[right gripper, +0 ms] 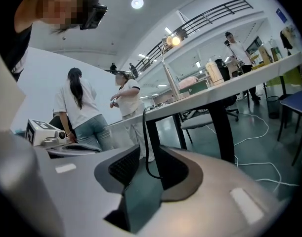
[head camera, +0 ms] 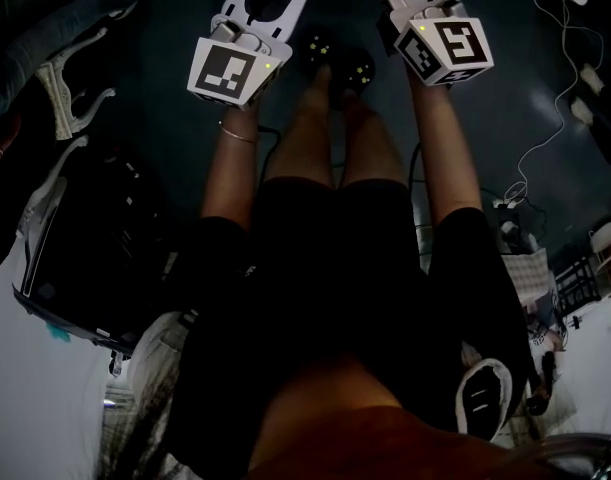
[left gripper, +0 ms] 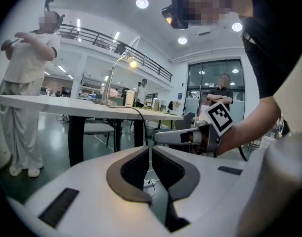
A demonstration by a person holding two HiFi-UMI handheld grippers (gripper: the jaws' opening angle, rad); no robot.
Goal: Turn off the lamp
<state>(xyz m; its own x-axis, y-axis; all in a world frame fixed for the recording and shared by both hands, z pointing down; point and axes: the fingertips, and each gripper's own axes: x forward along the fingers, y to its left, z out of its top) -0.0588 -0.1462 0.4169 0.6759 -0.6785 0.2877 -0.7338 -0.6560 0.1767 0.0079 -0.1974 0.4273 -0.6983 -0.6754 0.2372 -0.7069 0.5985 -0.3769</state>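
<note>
1. Starting closest in, my left gripper [left gripper: 151, 154] has its jaws drawn together with only a thin slit at the tips and nothing between them. My right gripper [right gripper: 147, 157] has its jaws apart and holds nothing; the dark line seen in the gap is a cable farther off.
2. In the head view both tools hang low in front of my legs, side by side and pointing away over the dark floor [head camera: 165, 28]. Neither touches anything.
3. Next out is the white table [left gripper: 52, 102], its top above the level of both tools. A dark cable [right gripper: 142, 132] droops off its edge, and white leads [right gripper: 262, 127] trail on the floor beneath.
4. The lamp [right gripper: 168, 68] stands on that table, thin stem up, head bent over and still lit. It is well apart from both grippers. I cannot make out its switch from here.
5. Beyond it, people [right gripper: 81, 110] stand near the far end of the table.
6. Risks as I judge them:
   - Coming up from below, a jaw could catch the hanging cable and drag the lamp off its base.
   - The thin stem looks easy to tip if I push high on it.
   - The floor leads could snag my feet as I close in.
   - Pressing blind, without finding the switch, could shove the base and leave the lamp on.
</note>
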